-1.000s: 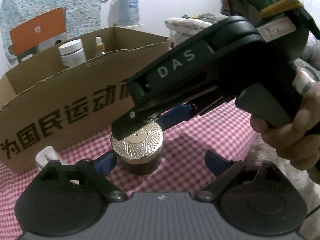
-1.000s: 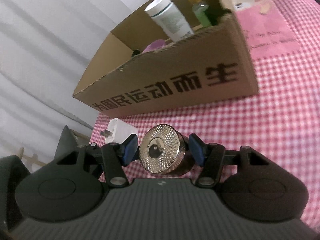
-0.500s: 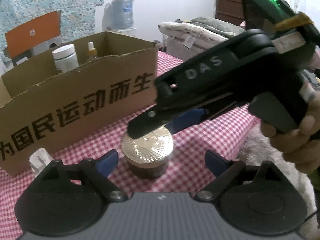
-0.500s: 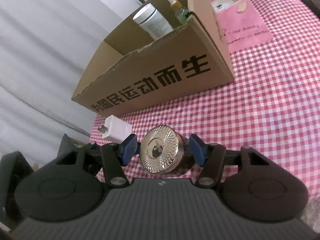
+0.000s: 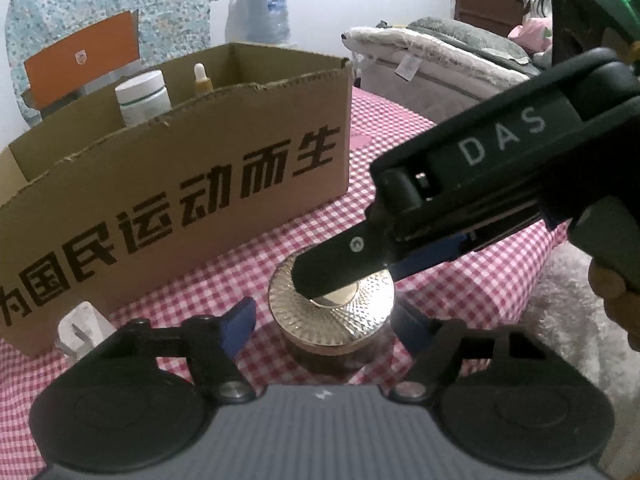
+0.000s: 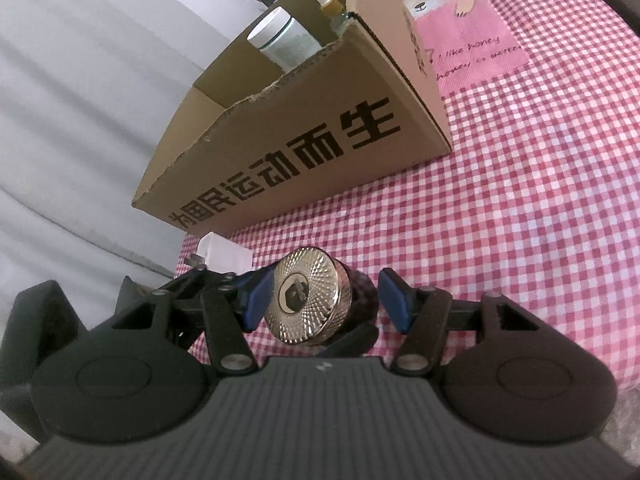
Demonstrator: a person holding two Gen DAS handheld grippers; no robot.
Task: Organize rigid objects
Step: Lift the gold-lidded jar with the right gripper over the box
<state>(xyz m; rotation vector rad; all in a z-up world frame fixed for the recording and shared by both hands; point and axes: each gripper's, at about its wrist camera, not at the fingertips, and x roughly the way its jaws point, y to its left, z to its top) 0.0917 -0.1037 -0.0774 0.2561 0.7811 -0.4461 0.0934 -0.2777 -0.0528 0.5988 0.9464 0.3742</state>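
A dark jar with a faceted gold lid (image 5: pixel 340 316) stands upright just in front of the cardboard box (image 5: pixel 180 184). My right gripper (image 6: pixel 326 296) is shut on the jar (image 6: pixel 304 300). In the left wrist view one of its fingers (image 5: pixel 336 266) crosses over the lid. My left gripper (image 5: pixel 324 314) straddles the same jar from the near side. Its jaws are closing, with small gaps still showing beside the lid. One black left finger (image 6: pixel 352 340) shows under the jar in the right wrist view.
The open box (image 6: pixel 304 152) holds a white bottle (image 5: pixel 142 98) and a dropper bottle (image 5: pixel 202 80). A white charger plug (image 5: pixel 80 328) lies by the box's left end. The checked cloth carries a pink bear patch (image 6: pixel 468 36). A hand (image 5: pixel 612 288) grips the right tool.
The left gripper's blue pads have drawn in toward the jar. The right gripper and the jar have drifted a little away from the box.
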